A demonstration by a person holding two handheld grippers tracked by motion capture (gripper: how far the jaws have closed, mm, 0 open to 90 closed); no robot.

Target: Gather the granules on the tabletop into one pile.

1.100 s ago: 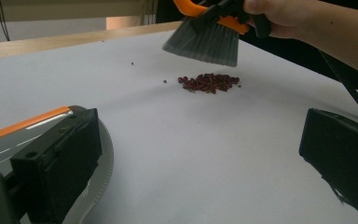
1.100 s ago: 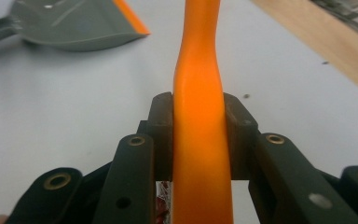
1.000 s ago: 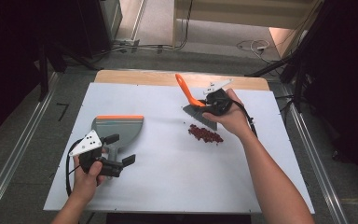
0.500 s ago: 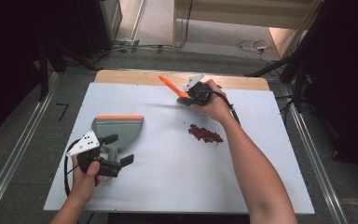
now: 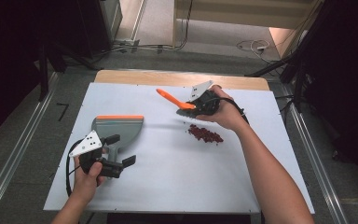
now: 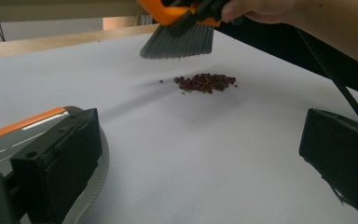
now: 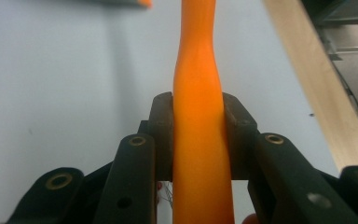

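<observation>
A small pile of dark red beans (image 5: pixel 205 134) lies on the white table (image 5: pixel 168 186), right of centre; the same beans (image 6: pixel 205 83) lie ahead in the left gripper view. My right gripper (image 5: pixel 196 106) is shut on the orange handle of a hand brush (image 7: pixel 199 93). The brush's grey bristles (image 5: pixel 185 112) hover just beyond and left of the pile, seen as bristles (image 6: pixel 177 42) above it. A grey dustpan (image 5: pixel 119 127) with an orange lip lies at the left. My left gripper (image 5: pixel 120 150) sits at the dustpan's handle, jaws wide apart, the left jaw over the dustpan (image 6: pixel 9 140).
A wooden strip (image 5: pixel 177 78) runs along the table's far edge. Metal rails (image 5: pixel 14 154) flank the table on both sides, and cables (image 5: pixel 251 45) lie on the floor beyond. White surface stretches between the dustpan and the beans.
The right hand swung the brush away from the pile toward the far edge, then brought it partway back, with the handle now pointing left. The left gripper and dustpan stayed put.
</observation>
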